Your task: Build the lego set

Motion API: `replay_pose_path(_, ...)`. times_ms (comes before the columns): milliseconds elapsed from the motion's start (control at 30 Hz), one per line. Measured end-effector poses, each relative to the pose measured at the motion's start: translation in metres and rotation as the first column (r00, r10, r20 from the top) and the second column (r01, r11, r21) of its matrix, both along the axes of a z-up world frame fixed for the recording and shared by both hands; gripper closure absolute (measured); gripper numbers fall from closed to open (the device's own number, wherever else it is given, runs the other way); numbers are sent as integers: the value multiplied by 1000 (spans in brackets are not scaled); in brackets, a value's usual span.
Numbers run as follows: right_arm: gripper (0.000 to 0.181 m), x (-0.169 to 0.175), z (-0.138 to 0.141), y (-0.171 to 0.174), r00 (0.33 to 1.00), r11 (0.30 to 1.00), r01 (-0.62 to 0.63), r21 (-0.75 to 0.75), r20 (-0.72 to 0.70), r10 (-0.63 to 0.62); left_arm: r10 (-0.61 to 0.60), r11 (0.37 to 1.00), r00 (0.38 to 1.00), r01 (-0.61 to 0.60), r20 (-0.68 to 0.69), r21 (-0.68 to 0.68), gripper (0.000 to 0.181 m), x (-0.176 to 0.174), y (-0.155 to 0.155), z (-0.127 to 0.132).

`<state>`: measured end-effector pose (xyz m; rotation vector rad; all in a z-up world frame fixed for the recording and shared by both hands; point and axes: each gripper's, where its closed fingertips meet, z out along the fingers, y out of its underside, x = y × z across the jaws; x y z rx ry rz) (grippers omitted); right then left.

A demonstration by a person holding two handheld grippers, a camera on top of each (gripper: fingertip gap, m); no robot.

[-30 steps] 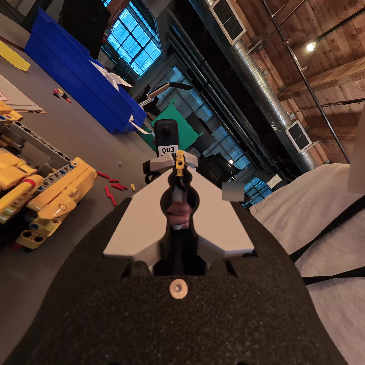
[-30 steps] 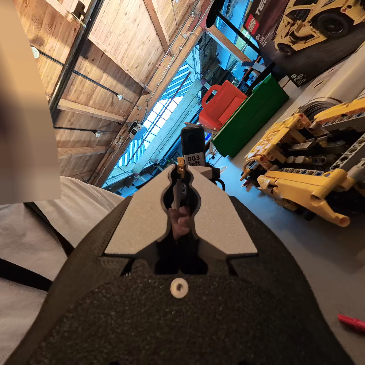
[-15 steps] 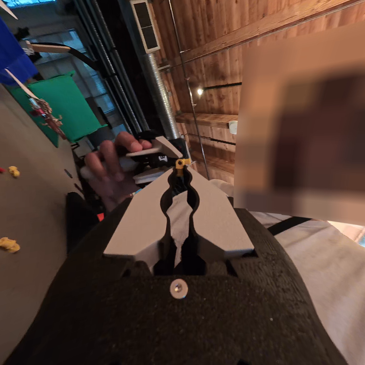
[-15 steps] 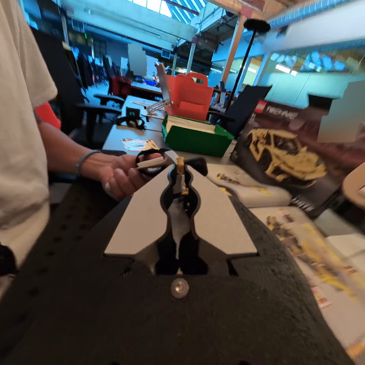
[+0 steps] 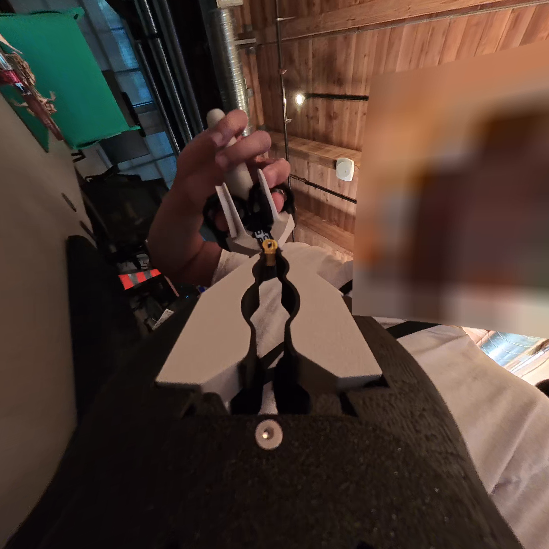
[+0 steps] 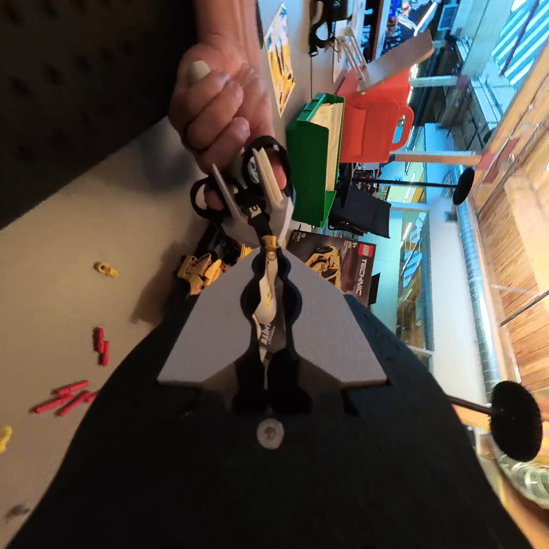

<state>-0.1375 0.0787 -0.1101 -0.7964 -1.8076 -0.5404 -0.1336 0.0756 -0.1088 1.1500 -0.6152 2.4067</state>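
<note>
Up off the bench, both grippers meet tip to tip on one small yellow piece. In the left wrist view, the left gripper has its fingers pressed nearly together, pinching the lower end of the piece at their tips. The right gripper, held by a hand, faces it from beyond and touches the piece's far end.

In the right wrist view the same piece sits between the tips of the right gripper, whose fingers are likewise closed on it. The left gripper, in the other hand, meets it from the opposite side.

Below on the bench lie red pins, two more red pins and a loose yellow connector. The yellow model rests just past the fingers, partly hidden by them. Farther back stand the set box, a green bin and an orange bag.
</note>
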Motion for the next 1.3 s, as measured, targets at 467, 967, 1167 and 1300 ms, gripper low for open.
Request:
replay_pose_path(467,176,-1,-11,-11,980,991,-131,9,154,128,-81,992,996,85,-40,92,175,0,-17,-8)
replay_pose_path(967,167,10,-6,10,993,997,42,62,-109,-35,121,976,993,-121,10,180,176,8,1,-8)
replay_pose_path(1167,154,26,-2,22,889,970,147,-192,-404,-215,203,969,979,-202,7,140,176,9,18,-7)
replay_pose_path(1300,145,22,-11,26,692,851,115,-512,-573,-438,321,936,947,-321,28,142,176,9,36,-2)
